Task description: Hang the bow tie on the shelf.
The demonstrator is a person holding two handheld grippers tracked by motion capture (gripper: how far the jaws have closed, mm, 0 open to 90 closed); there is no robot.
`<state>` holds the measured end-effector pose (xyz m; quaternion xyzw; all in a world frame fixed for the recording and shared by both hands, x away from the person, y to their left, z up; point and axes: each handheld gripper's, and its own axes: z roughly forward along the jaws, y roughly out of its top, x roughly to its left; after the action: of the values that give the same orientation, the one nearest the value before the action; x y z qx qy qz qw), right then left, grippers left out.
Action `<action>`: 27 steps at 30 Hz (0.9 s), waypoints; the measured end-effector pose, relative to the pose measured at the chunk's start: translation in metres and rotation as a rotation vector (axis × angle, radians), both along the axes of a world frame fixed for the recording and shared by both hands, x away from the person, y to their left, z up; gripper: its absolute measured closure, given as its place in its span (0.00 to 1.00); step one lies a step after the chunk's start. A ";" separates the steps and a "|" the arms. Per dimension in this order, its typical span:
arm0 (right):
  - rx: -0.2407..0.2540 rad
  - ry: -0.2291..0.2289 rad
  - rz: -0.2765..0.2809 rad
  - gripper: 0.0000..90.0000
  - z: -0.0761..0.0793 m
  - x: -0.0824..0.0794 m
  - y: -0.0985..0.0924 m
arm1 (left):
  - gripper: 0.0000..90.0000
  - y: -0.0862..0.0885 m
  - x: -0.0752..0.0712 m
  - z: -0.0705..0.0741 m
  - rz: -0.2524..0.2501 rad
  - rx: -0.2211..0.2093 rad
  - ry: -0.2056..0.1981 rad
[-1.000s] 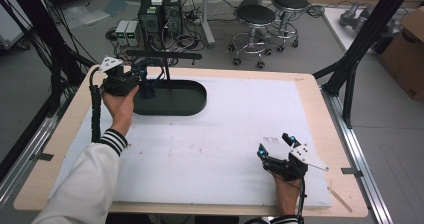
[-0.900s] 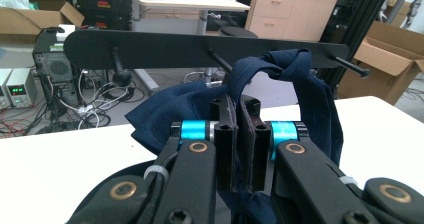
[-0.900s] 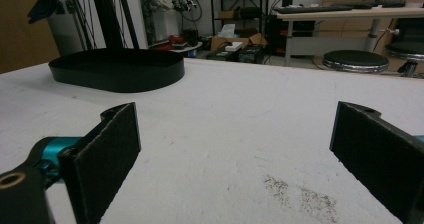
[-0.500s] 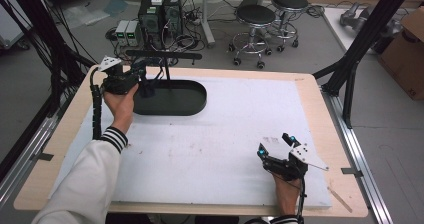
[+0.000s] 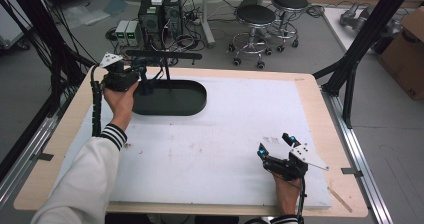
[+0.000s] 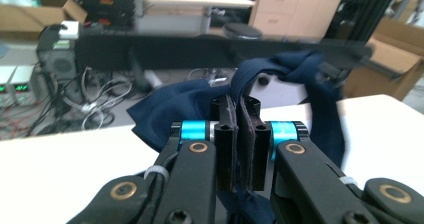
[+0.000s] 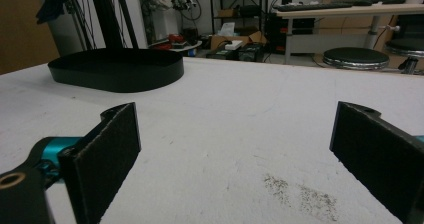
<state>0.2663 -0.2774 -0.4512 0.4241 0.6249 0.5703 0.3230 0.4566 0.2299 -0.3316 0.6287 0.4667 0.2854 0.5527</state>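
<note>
High view: the left gripper is working at the far-left corner of the white table pad, beside the black stand with its oval base and horizontal bar. The jaws are pointing at the upright post area, where dark fabric is gathered. The right gripper is resting near the front-right of the pad, well apart from the stand, with nothing near its jaws.

Left gripper view: the 2 jaws are pressed together and are pinching a fold of the navy cloth. The cloth is running up from between the pads and is draping over the stand's bar beyond the jaws, with part of it hanging down toward the table.

Right gripper view: the jaws are standing spread wide, with bare pad surface between them. The oval base is showing far across the table, and a scrap of dark blue fabric is hanging at the upper left edge.

Progress, as a judgement: the work in hand is arranging the cloth on the bar. The cloth is already partly over the bar, so the lifting stage appears done. What is left appears to be settling the cloth evenly, releasing the pinch, and withdrawing the left gripper. The right gripper is idling and is contributing nothing at this stage.
</note>
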 end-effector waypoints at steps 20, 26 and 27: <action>0.002 0.002 0.002 0.05 0.000 0.000 0.000 | 0.95 -0.009 0.024 -0.010 -0.007 0.081 0.048; 0.002 0.005 0.001 0.05 0.000 0.000 0.000 | 0.95 -0.007 0.026 -0.012 -0.010 0.090 0.039; 0.003 0.006 0.000 0.05 0.000 0.000 0.000 | 0.95 -0.006 0.027 -0.013 -0.015 0.090 0.037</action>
<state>0.2665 -0.2774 -0.4510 0.4261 0.6252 0.5700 0.3204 0.4832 0.2240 -0.3445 0.6618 0.4588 0.2900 0.5172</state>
